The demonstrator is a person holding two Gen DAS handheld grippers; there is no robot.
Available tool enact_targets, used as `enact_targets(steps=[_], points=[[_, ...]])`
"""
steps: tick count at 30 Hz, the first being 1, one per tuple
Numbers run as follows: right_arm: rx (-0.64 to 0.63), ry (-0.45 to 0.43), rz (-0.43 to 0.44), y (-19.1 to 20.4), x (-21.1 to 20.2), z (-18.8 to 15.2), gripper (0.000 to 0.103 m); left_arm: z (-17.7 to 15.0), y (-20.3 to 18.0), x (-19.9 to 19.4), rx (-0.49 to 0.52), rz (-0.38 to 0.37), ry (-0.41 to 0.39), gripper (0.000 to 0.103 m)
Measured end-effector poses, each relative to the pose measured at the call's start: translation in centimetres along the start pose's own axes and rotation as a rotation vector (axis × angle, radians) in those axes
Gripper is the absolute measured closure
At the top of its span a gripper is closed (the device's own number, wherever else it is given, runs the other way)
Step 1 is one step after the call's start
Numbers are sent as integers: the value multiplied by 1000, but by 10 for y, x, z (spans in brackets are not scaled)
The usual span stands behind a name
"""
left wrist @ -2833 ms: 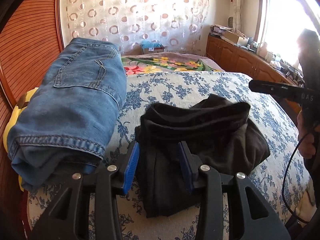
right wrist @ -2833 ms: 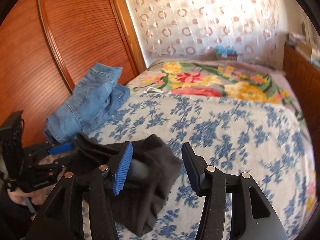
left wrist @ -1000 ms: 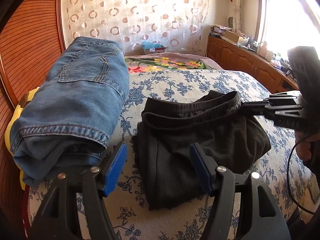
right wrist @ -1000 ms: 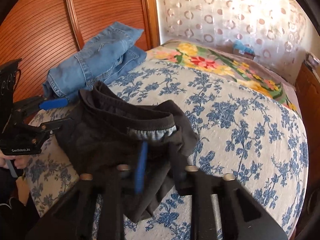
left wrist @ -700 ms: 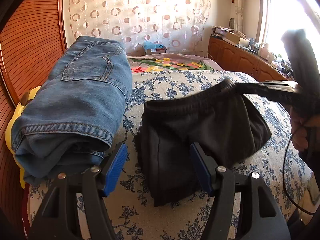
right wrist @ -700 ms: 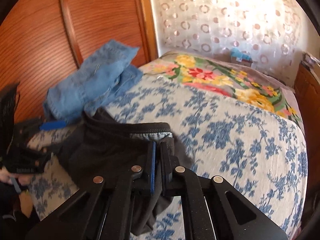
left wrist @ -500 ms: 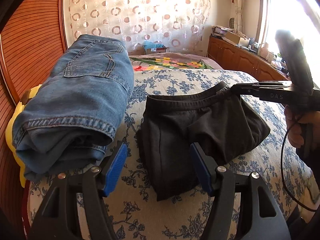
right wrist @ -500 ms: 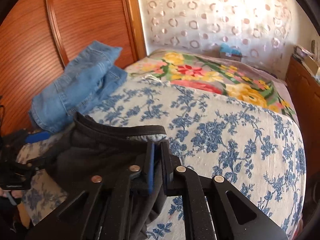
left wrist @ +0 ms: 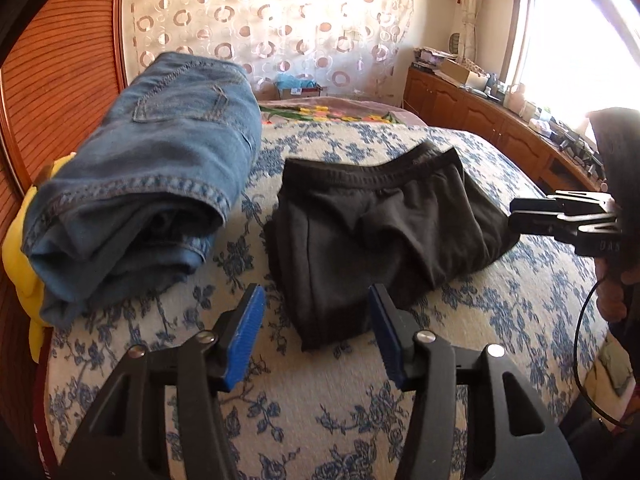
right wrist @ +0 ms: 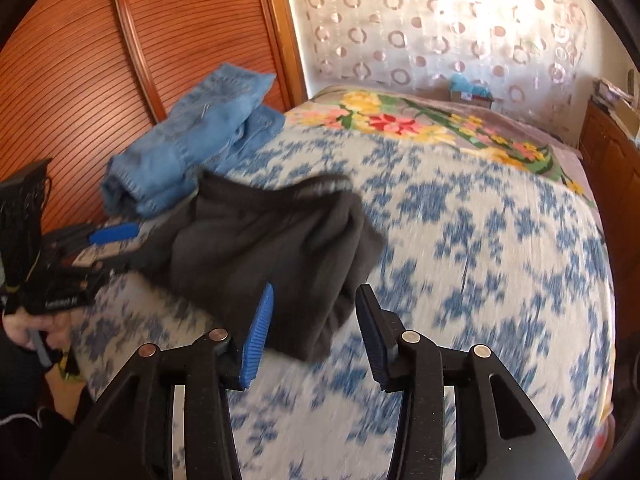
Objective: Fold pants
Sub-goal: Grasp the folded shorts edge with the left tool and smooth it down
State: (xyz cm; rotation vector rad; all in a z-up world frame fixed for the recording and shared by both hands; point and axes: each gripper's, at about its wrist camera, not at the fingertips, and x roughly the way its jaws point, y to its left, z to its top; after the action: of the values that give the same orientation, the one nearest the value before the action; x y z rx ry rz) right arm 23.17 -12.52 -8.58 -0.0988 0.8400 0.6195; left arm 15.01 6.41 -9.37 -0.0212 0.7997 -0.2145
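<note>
On the flowered bed, beside folded jeans, the black pants lie in a folded bundle, waistband toward the curtain, long axis running from the near hem away to that band. Right gripper has just been opening and stands half apart, pads off the cloth, apparently after laying the fold. Left gripper, narrowing, is half open and empty.

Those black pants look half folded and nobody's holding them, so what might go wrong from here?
1. The black pants lie bunched, with the waistband arched up; pressing them flat now would likely lock in creases.
2. The right gripper has just been opening, with cloth lying between its fingers; it might snag and drag the fold.
3. The folded jeans sit close beside; the left gripper might nudge them.
</note>
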Motion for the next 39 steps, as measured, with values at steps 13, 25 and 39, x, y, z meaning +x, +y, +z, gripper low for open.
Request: enact_targets(steps=[13,25,39], points=[[-8,62,12,13,27,-17,60,-6,-1,14,2,-6,60,70],[53,-13,30,-7,-4,-24,98,-17,4,-13,0,-36,-6,98],[66,-33,-2,22,-65,-88,97,-54,-39,-56,50,-88,-1,92]])
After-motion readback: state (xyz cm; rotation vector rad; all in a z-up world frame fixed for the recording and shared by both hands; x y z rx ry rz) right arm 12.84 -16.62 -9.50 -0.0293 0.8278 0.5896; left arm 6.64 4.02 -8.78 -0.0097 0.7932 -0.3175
